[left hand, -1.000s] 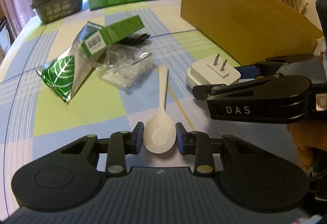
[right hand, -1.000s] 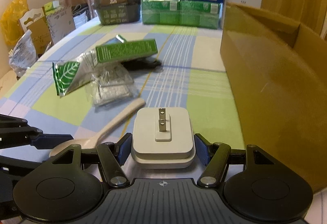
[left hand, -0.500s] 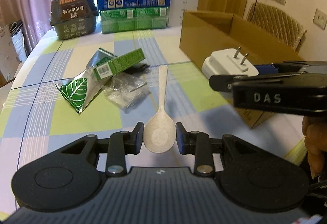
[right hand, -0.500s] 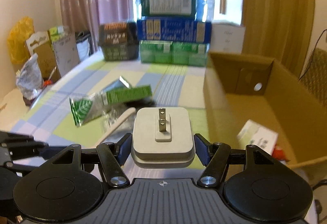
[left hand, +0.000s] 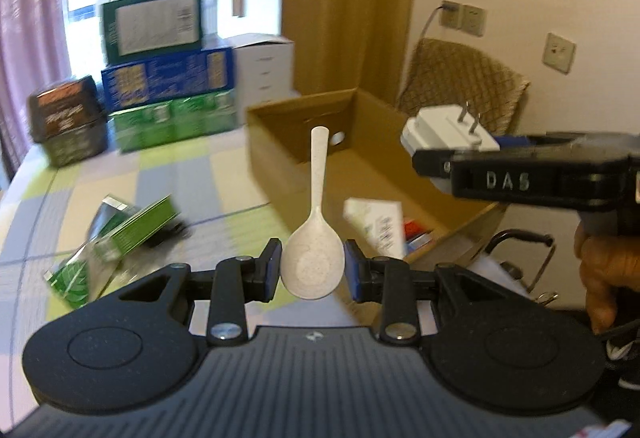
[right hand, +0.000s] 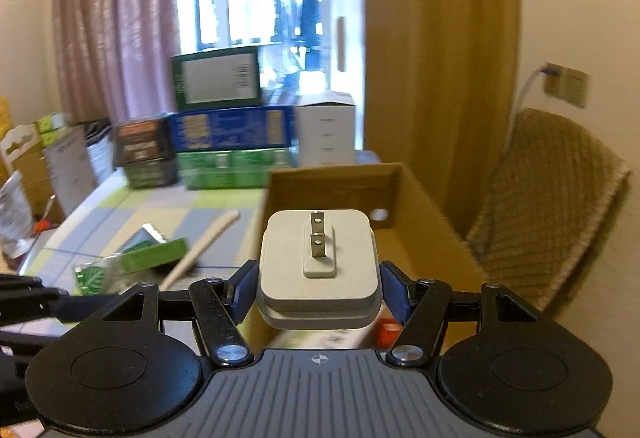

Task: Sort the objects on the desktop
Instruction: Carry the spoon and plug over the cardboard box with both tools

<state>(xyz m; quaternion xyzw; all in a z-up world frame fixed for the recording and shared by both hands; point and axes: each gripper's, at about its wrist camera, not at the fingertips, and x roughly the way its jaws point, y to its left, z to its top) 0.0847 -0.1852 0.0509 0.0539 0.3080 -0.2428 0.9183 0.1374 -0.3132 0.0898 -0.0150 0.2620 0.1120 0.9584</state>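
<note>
- The left tongs are closed on a white spoon; the two pads press the sides of its bowl, and the handle points up and away from the tongs.
- The right tongs are closed on a white plug adapter, one pad on each side, with its two metal prongs toward the camera.
- In the left wrist view the right tongs appear to the right of the left tongs and higher, with the plug adapter in them, and part of a hand shows under them.
- An open cardboard box stands on the table ahead of both tongs; the spoon and the adapter are both held up in the air in front of it.
- Inside the box lies a white paper packet and something small and red, which I cannot identify.
- To the left of the left tongs, a green box and a green foil bag lie on the table, a little blurred.
- Far ahead, at the back of the table, there are stacked cartons.
</note>
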